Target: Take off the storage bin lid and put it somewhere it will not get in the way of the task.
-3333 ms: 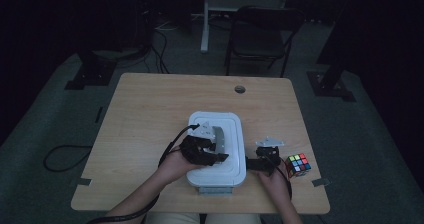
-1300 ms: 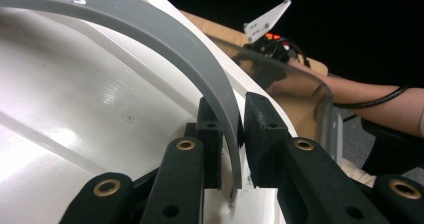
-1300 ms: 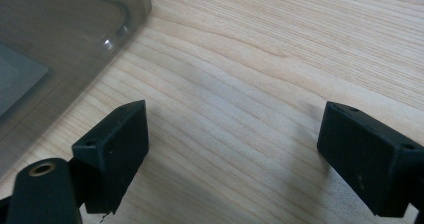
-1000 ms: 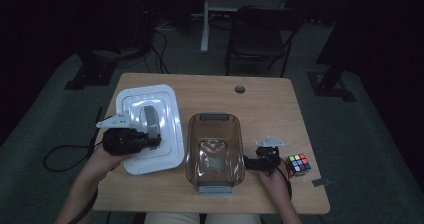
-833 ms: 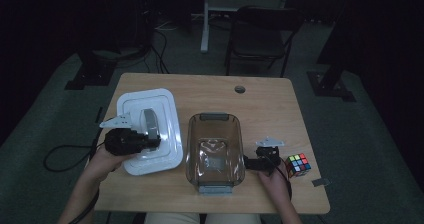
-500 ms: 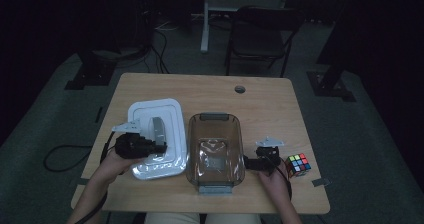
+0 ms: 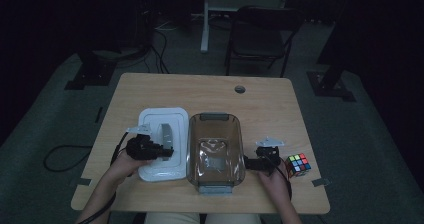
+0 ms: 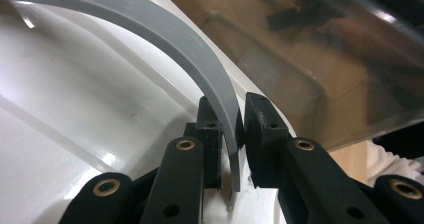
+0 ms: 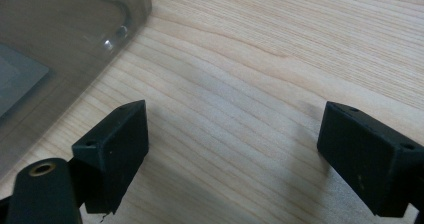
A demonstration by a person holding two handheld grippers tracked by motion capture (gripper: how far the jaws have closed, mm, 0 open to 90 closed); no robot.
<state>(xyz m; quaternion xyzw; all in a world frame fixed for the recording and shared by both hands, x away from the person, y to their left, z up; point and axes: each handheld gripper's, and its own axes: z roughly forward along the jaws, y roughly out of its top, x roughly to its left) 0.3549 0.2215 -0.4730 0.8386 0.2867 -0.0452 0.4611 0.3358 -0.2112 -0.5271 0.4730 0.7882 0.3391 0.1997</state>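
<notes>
Lid (image 7: 161, 146): white plastic, smooth, rounded rectangle with a raised rim; lies flat at the surface's near left, just beside the bin; long axis runs from the person away.
Handle (image 8: 165, 39): grey plastic strip, arched over the lid.
Left gripper (image 7: 150, 149): black jaws clamped on the handle, pads pressed against both of its faces.
Bin (image 7: 215, 151): clear, brown-tinted plastic, glossy, rounded corners, open top; long axis parallel to the lid's.
Right gripper (image 9: 232, 159): jaws spread wide, nothing between them, over bare wood beside the bin.
Rubik's cube (image 7: 297, 164): multicoloured, near the right hand.
Surface (image 7: 210, 91): light wood grain, a round cable hole at the far side.
Room: dark; grey floor, a folding chair (image 7: 260, 31) behind.
</notes>
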